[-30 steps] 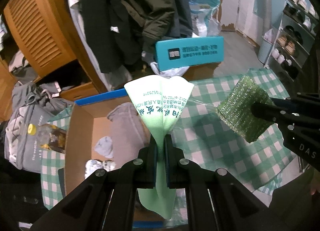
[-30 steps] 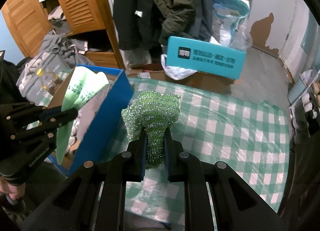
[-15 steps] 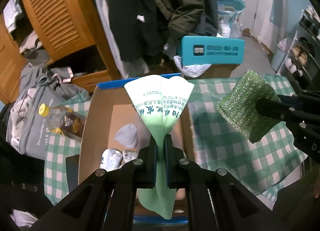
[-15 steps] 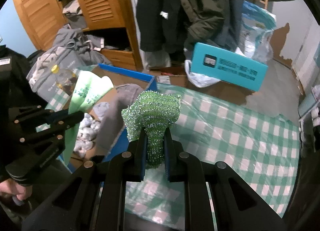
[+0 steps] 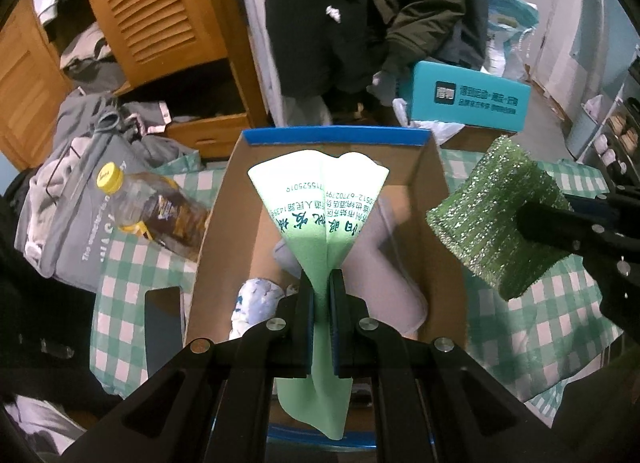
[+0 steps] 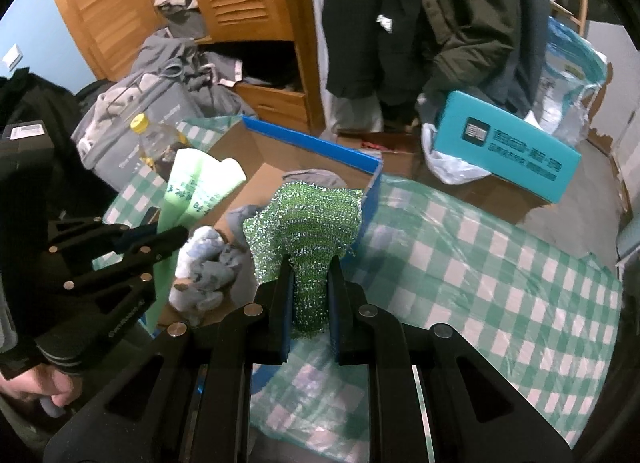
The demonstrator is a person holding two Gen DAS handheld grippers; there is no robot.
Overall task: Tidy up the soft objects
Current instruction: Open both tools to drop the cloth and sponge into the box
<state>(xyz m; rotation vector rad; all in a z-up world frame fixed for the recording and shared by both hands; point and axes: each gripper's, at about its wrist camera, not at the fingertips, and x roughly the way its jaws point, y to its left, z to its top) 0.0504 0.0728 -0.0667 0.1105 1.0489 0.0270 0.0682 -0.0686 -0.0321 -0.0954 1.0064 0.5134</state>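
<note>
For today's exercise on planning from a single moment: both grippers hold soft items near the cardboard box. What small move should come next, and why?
Probably lower the left gripper a little and release. It is shut on the green cloth, which already hangs over the open cardboard box holding other soft items. The right gripper, shut on the green scouring pad, sits near the box's blue edge.

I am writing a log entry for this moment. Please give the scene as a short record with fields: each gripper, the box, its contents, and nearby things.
left gripper: shut on light green printed cloth, above the box
right gripper: shut on green glitter scouring sponge, near the box's right wall
box: open cardboard box with blue rim
contents: grey cloth; white-blue bundle
nearby: oil bottle with yellow cap; teal carton; green checked tablecloth
</note>
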